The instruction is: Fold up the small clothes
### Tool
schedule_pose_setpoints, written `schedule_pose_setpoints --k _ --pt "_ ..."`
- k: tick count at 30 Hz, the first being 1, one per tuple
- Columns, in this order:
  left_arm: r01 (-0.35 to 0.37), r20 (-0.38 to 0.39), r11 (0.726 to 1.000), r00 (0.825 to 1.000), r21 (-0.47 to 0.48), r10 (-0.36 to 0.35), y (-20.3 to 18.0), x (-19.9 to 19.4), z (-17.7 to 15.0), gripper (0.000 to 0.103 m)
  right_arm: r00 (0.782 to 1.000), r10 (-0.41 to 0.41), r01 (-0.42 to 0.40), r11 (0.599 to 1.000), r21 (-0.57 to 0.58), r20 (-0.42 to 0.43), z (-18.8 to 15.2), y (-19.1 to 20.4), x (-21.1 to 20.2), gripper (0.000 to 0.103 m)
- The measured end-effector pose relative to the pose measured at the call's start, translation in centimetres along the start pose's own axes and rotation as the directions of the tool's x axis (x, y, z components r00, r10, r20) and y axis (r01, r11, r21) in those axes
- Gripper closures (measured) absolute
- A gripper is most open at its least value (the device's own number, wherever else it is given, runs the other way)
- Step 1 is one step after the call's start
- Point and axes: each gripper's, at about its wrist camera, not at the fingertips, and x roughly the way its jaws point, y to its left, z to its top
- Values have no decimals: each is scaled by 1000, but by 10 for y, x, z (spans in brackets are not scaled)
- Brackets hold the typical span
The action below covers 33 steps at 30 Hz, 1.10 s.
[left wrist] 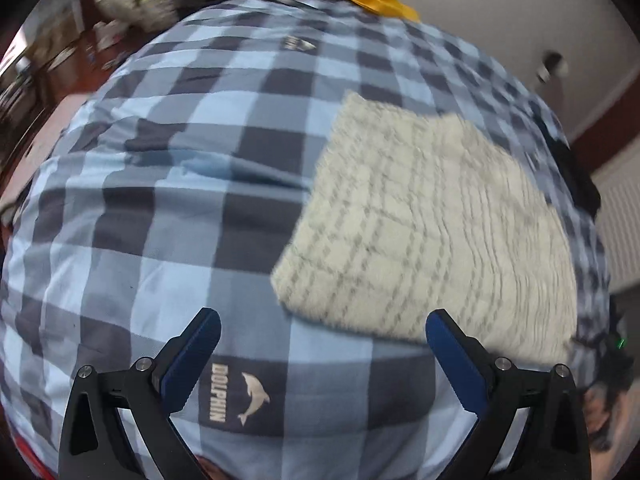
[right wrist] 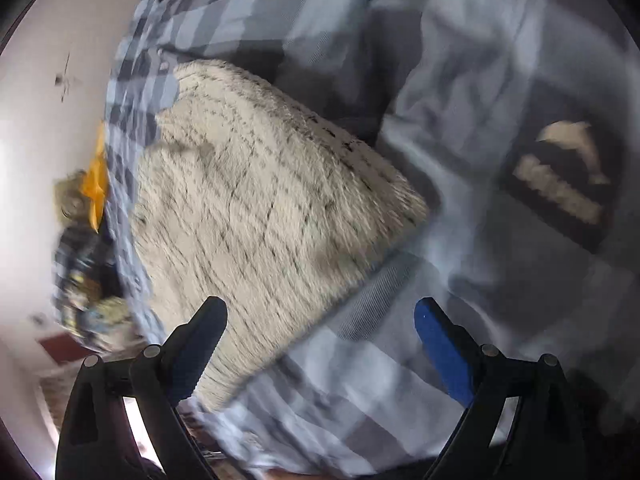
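Above the checked bedspread (left wrist: 160, 208), the left gripper (left wrist: 322, 322) and right gripper (right wrist: 320, 312) both hang with jaws spread wide, gripping nothing. Beyond their fingertips the folded cream knit garment (left wrist: 432, 216) lies flat on the bedspread.

Both wrist views look steeply down, close over the checked bedspread (left wrist: 160, 208), sharing the folded cream cloth (left wrist: 420, 216).

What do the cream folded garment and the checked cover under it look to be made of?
Cream garment: looks like thick, fuzzy knit or fleece, matt, with a nubby ribbed surface and faint grey grid lines. Checked cover: smooth, thin woven fabric, probably cotton or polyester, creasing softly, with a printed dolphin logo.
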Motion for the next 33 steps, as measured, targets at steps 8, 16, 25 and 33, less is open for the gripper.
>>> schedule_pose_setpoints --k 8,16,25,33 --pt "-129 2 988 992 85 130 -5 11 -3 0 993 -20 30 996 -82 117 20 45 12 20" --pt "-184 38 965 983 188 181 -22 11 -11 0 983 -39 62 990 -127 179 18 51 6 89" --pt "-260 103 926 965 273 241 -27 2 -22 0 965 48 -8 988 -155 260 4 45 -24 93" --pt "-264 134 923 963 280 234 -34 -8 -19 0 930 19 35 990 -139 367 -10 33 -62 94"
